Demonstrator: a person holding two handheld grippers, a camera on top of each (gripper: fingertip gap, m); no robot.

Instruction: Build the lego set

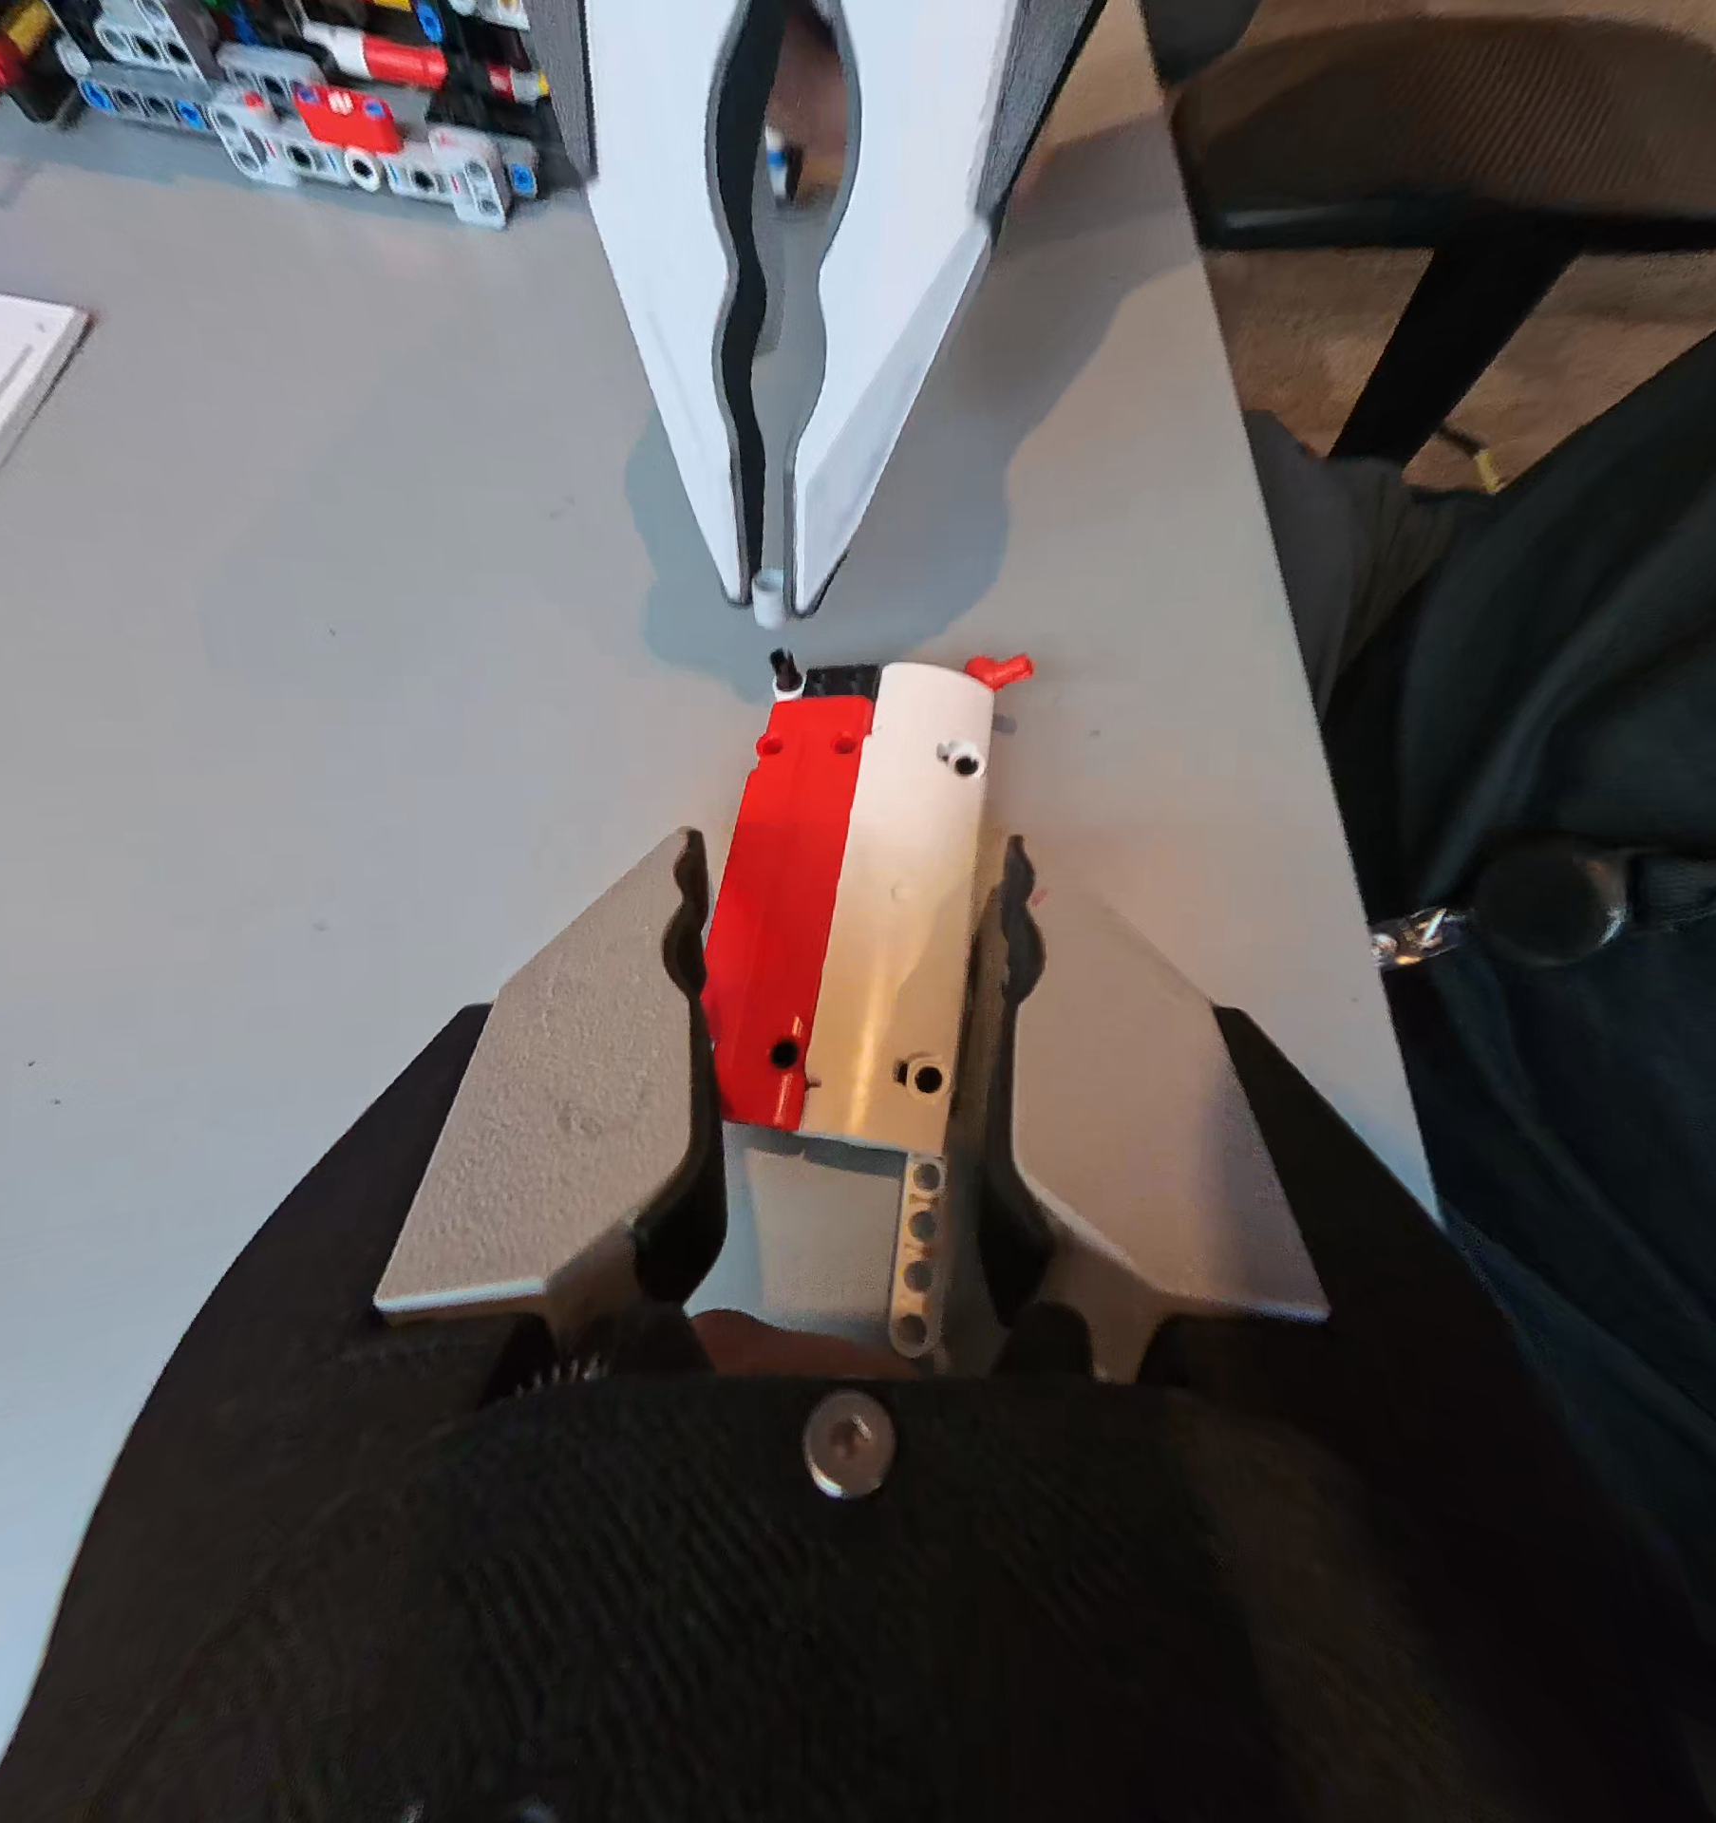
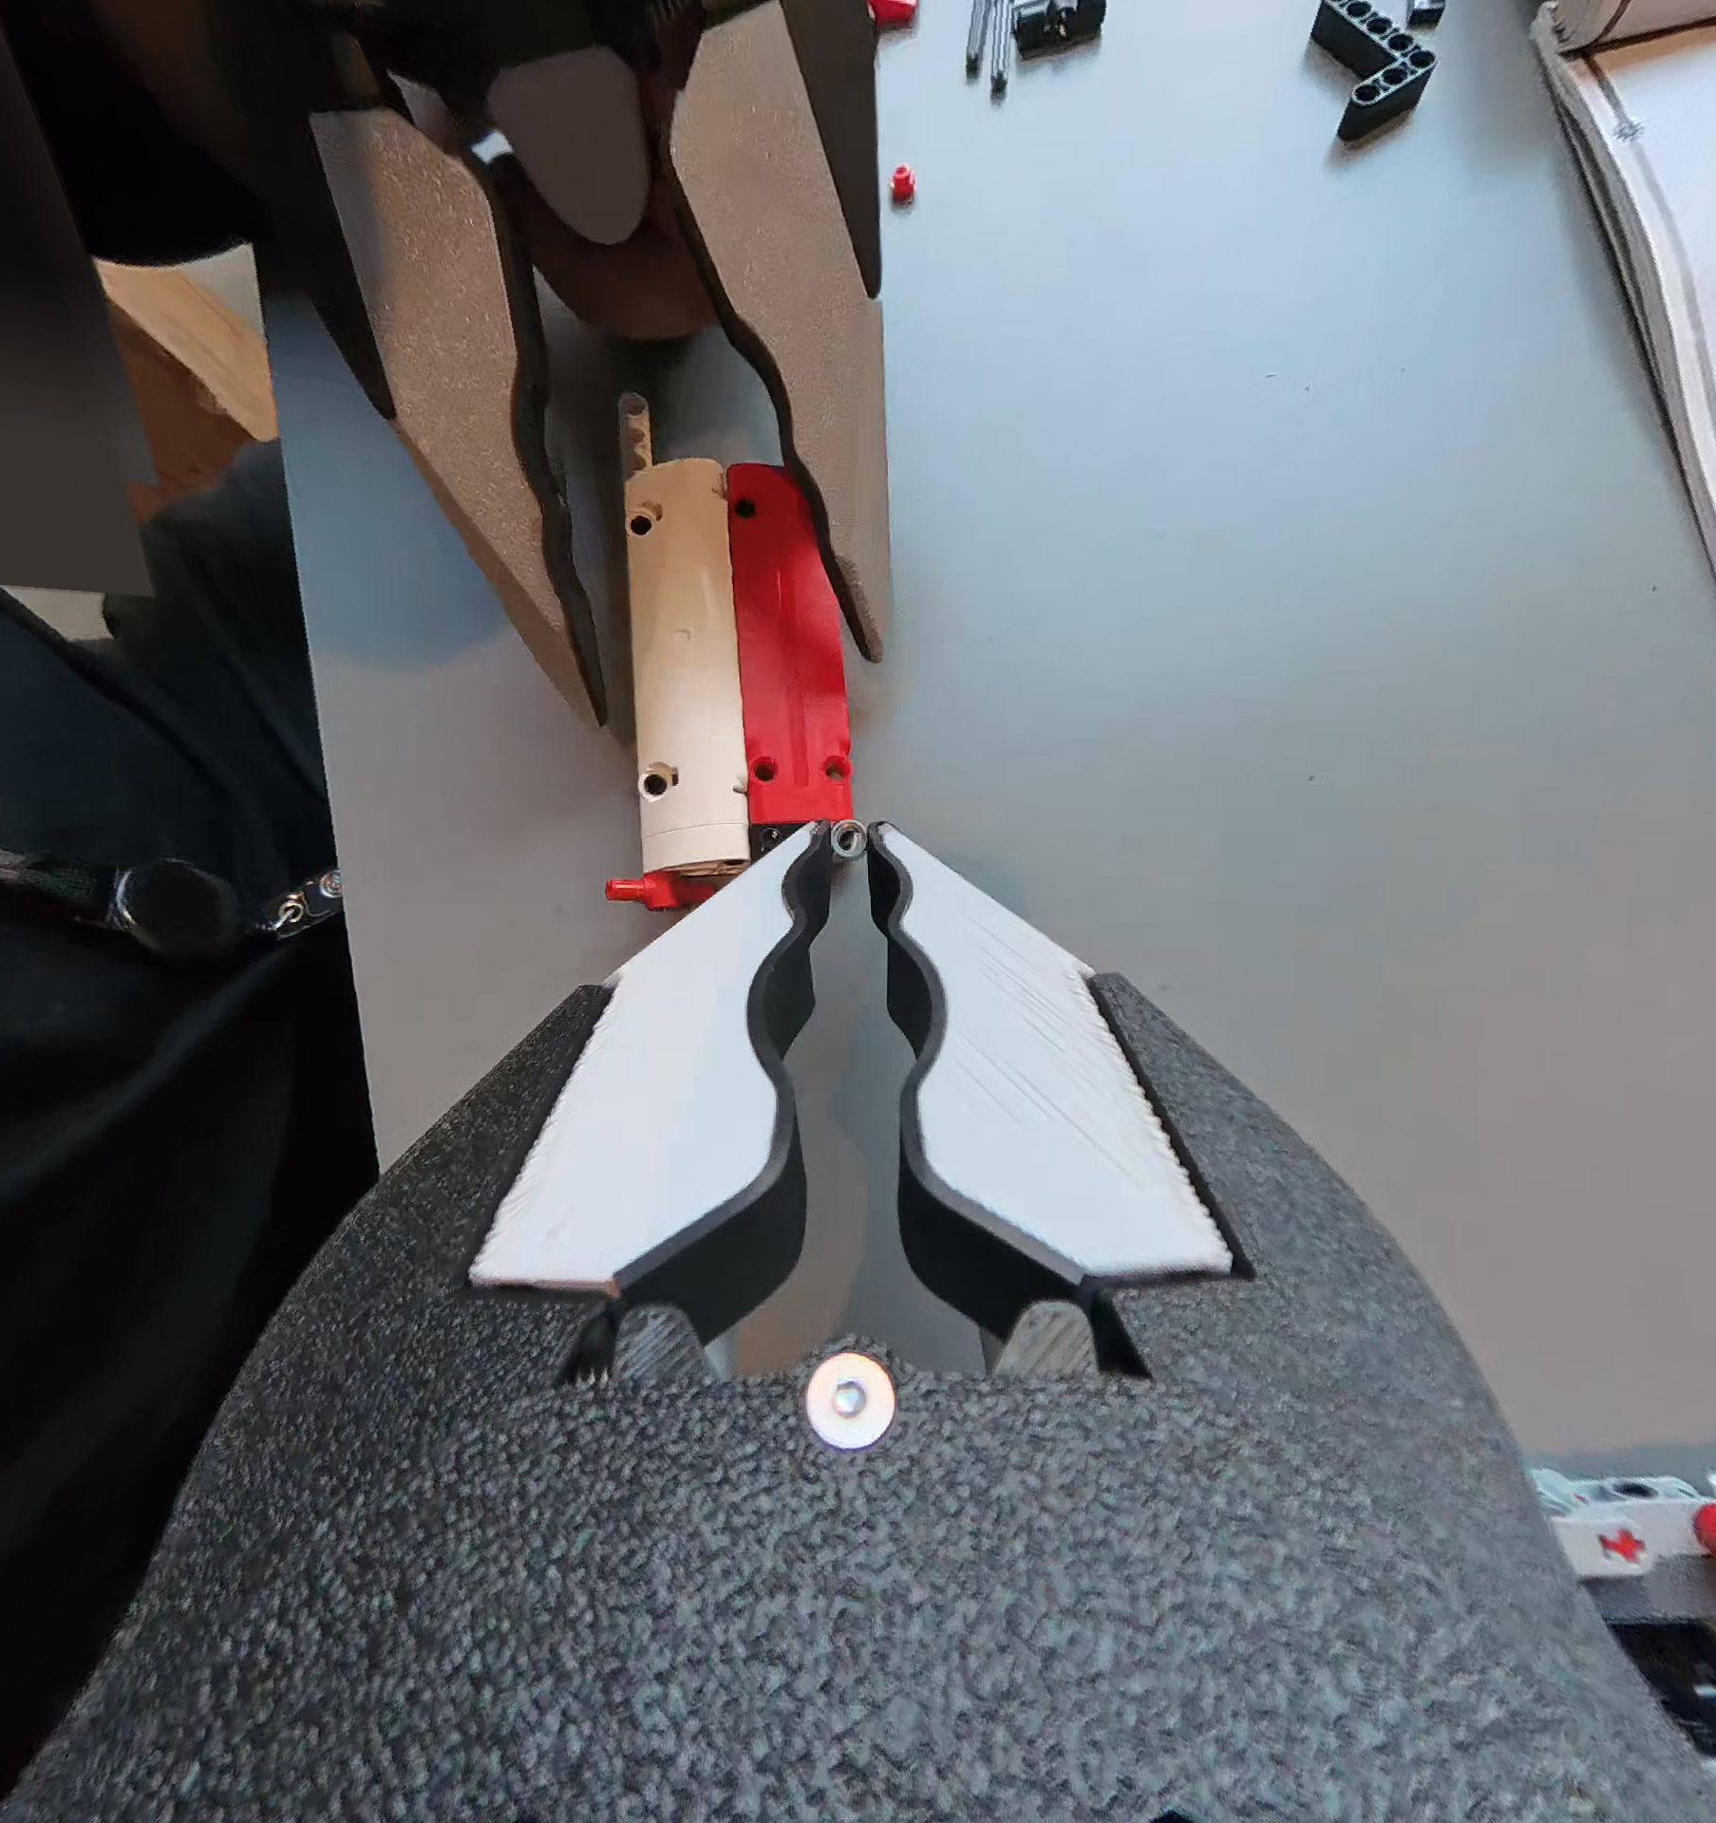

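- Now our left gripper (image 1: 844, 996) squeezes the red and white lego piece (image 1: 849, 927) from both sides, flat on the grey table (image 1: 291, 691).
- Our right gripper (image 2: 846, 840) pinches a small grey peg (image 2: 846, 838) at its tips.
- We see the long piece pointing straight at the right gripper, far end first.
- The peg sits just beside a thin black pin (image 1: 785, 671) on that end, so we think it goes there next.
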